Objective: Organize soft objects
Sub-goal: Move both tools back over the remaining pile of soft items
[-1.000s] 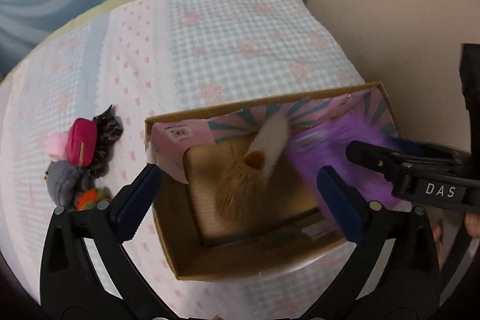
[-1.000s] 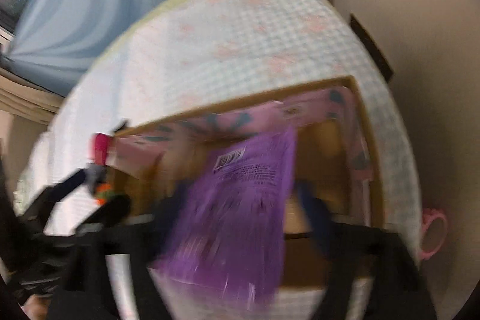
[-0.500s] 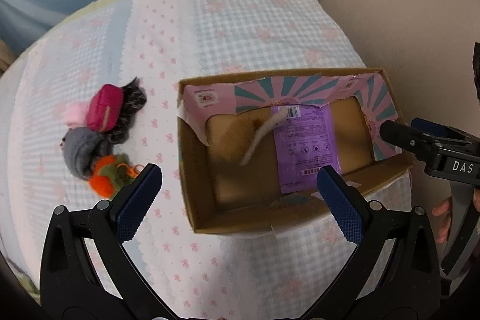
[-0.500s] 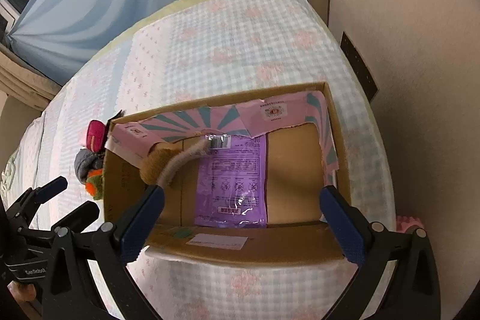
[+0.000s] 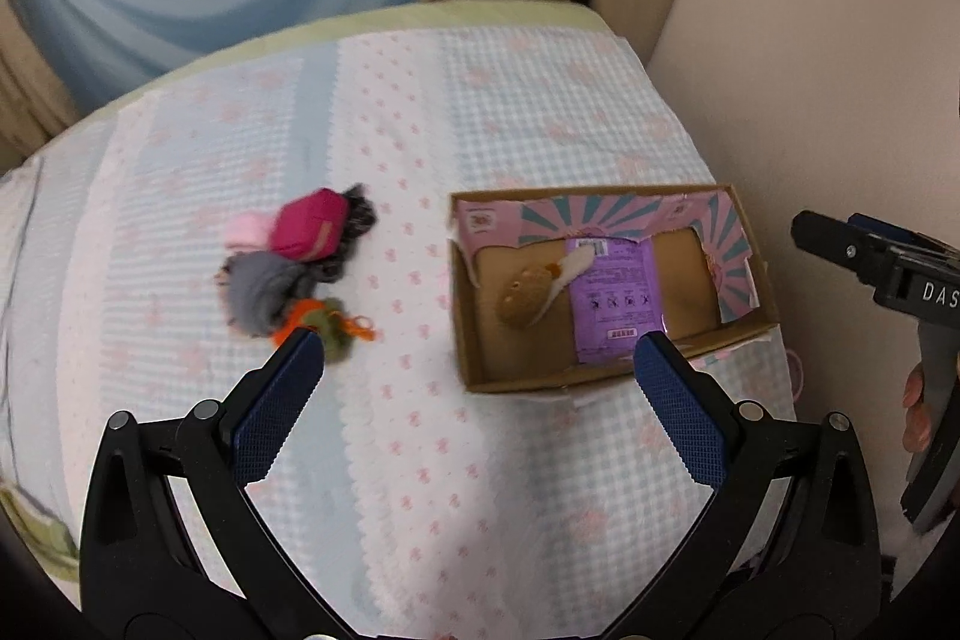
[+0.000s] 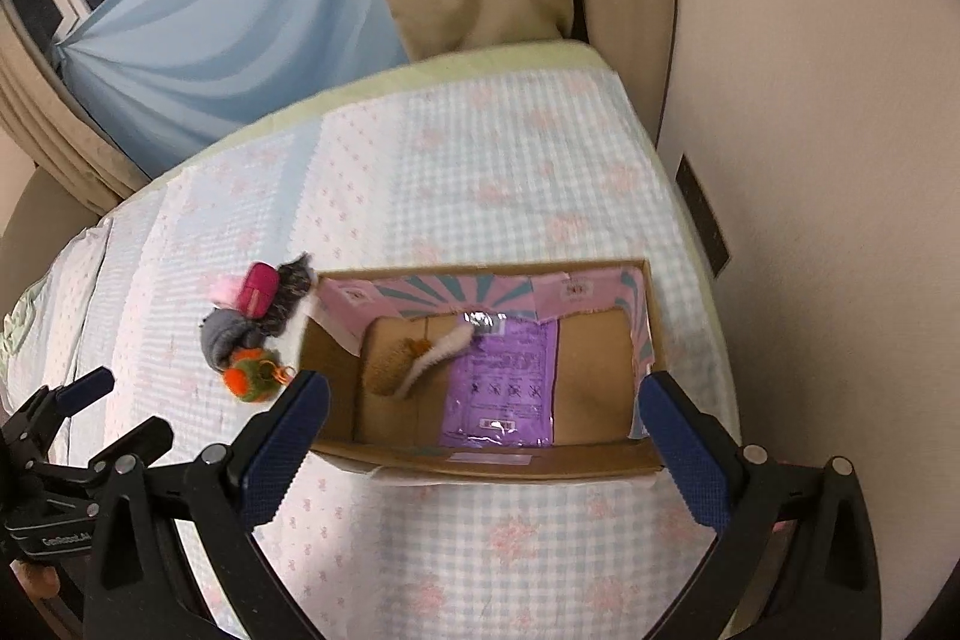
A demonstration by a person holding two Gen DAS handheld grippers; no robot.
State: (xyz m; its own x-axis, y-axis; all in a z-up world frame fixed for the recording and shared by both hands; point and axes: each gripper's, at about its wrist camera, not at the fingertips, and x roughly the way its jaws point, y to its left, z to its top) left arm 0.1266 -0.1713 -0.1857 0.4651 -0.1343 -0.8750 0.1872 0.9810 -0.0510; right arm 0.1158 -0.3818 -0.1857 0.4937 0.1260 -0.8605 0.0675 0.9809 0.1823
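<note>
An open cardboard box [image 5: 471,340] [image 6: 336,451] with pink and teal flaps lies on the bed. Inside it lie a brown plush toy with a white tail [image 5: 527,301] [image 6: 390,373] and a flat purple packet [image 5: 618,301] [image 6: 504,382]. Left of the box sits a pile of soft things: a magenta pouch [image 5: 309,232] [image 6: 258,289], a grey plush [image 5: 258,289] [image 6: 222,331], a dark furry piece [image 5: 354,220] and an orange and green toy [image 5: 327,325] [image 6: 252,370]. My left gripper [image 5: 477,361] is open and empty, above the bed between pile and box. My right gripper [image 6: 483,403] is open and empty, above the box's near side.
The bed carries a pastel checked quilt [image 5: 480,490]. A cream wall [image 6: 810,160] runs close along the right side. Blue and beige curtains [image 6: 240,10] hang behind the bed. The right gripper body [image 5: 900,274] shows at the right edge of the left wrist view.
Both grippers let go of the brown plush and the purple packet, which now lie in the box. Both grippers pulled up and back; the left one shifted left.
</note>
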